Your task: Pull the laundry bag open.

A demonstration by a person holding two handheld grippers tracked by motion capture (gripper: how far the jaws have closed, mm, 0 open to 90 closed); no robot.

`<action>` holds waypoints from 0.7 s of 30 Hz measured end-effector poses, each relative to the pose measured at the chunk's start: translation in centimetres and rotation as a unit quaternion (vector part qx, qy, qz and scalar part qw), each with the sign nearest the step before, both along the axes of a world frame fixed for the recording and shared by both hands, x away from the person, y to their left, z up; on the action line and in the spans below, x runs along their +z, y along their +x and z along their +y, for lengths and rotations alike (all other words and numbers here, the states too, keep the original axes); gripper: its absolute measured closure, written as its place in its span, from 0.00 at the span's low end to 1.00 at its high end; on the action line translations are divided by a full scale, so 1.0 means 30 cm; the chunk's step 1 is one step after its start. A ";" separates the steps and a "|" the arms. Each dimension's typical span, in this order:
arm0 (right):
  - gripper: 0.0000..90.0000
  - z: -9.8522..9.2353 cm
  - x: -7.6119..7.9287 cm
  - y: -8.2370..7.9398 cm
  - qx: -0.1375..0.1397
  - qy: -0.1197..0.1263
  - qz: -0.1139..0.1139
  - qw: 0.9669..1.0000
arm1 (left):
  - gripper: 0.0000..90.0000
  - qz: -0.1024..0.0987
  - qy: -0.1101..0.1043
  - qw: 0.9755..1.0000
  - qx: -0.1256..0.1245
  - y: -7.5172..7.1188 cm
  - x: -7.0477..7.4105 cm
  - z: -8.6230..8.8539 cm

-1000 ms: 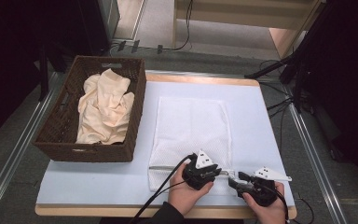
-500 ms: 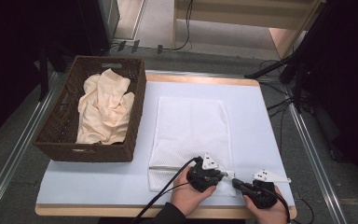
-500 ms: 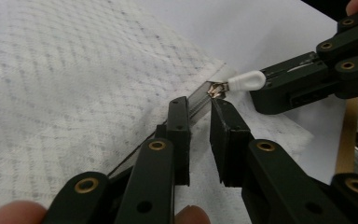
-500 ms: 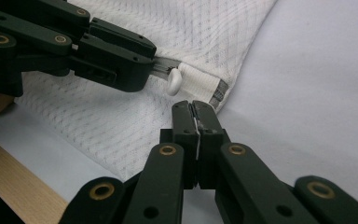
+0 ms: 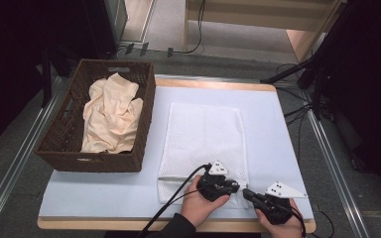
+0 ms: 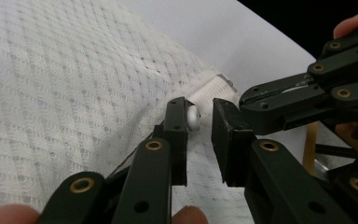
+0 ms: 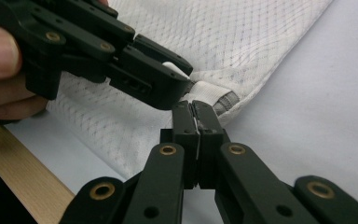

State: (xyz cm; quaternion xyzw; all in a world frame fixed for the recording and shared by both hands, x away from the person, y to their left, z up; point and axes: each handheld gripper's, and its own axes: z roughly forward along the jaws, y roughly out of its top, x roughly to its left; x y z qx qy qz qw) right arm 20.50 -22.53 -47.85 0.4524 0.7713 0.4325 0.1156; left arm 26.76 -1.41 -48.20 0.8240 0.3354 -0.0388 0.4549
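Both grippers have shifted right to the mesh bag's [image 5: 203, 139] near corner, where the right gripper [image 7: 196, 112] has just clenched on its zipper tab while the left gripper [image 6: 199, 122] stands slightly parted around a white pull.

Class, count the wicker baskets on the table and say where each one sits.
1. The wicker basket sits at the table's left side, holding cream cloth, left of the white mesh bag.

White table [image 5: 287, 148], mesh bag [image 5: 203, 139], wicker basket [image 5: 69, 144]
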 end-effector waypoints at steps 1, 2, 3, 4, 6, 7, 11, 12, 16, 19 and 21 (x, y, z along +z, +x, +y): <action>1.00 0.001 0.000 0.000 0.001 -0.003 -0.003 1.000 | 0.88 0.006 -0.001 1.000 -0.001 0.004 -0.001 0.002; 1.00 0.002 0.000 -0.001 0.002 -0.006 -0.003 1.000 | 0.93 0.019 -0.001 1.000 0.007 0.009 -0.004 0.002; 1.00 0.002 0.000 -0.001 0.002 -0.006 -0.003 1.000 | 0.95 0.019 -0.001 1.000 0.007 0.009 -0.004 0.002; 1.00 0.004 -0.001 -0.002 0.002 -0.010 -0.004 1.000 | 0.96 0.025 0.000 1.000 0.009 0.013 -0.005 0.003; 1.00 0.004 -0.001 -0.001 0.001 -0.016 -0.002 1.000 | 0.97 0.032 -0.003 0.999 0.005 0.015 -0.006 0.005; 1.00 0.003 -0.003 -0.001 0.002 -0.018 0.000 1.000 | 0.97 0.031 -0.008 0.999 0.004 0.015 -0.005 0.010; 0.81 -0.015 0.003 0.007 -0.021 0.003 -0.001 1.000 | 0.97 0.040 -0.038 0.998 0.006 0.019 -0.005 0.030; 0.75 -0.020 0.006 0.011 -0.029 0.011 0.001 1.000 | 0.97 0.039 -0.038 0.999 0.004 0.019 -0.005 0.033; 0.65 -0.041 -0.009 0.050 -0.041 0.063 0.029 0.997 | 0.97 0.034 -0.043 0.999 0.001 0.016 -0.005 0.035; 0.77 -0.049 -0.020 0.065 -0.039 0.098 0.044 0.993 | 0.97 0.032 -0.042 0.999 0.000 0.014 -0.004 0.036; 0.83 -0.044 -0.019 0.066 -0.036 0.097 0.040 0.994 | 0.97 0.030 -0.041 0.999 0.001 0.013 -0.004 0.037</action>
